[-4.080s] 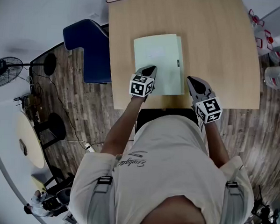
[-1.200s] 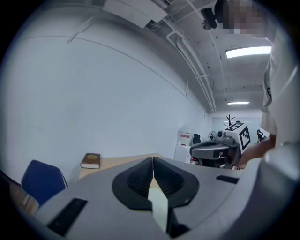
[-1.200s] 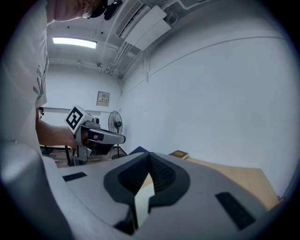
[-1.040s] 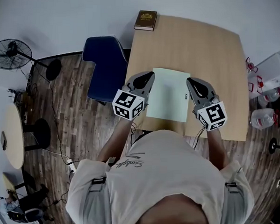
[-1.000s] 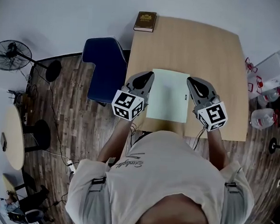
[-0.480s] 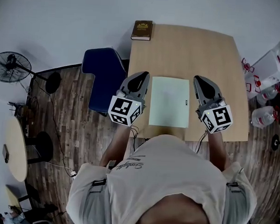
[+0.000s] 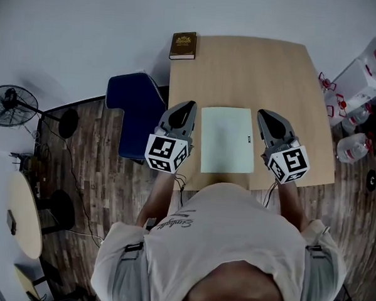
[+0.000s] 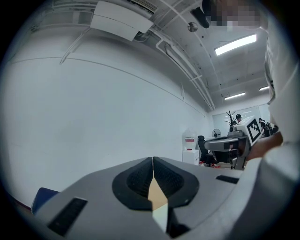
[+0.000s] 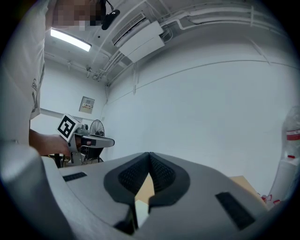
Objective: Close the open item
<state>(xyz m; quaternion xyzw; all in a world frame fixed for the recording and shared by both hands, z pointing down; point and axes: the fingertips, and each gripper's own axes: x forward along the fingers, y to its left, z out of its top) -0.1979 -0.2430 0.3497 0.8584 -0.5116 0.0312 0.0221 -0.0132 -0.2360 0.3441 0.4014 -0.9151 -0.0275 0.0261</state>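
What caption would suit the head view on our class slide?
A pale green folder lies closed on the wooden table, the shut left claw and right claw held either side.

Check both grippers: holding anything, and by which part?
Nothing is held. The left gripper and right gripper are both shut on nothing, one either side of the pale green folder, which lies flat on the table, touched by neither.
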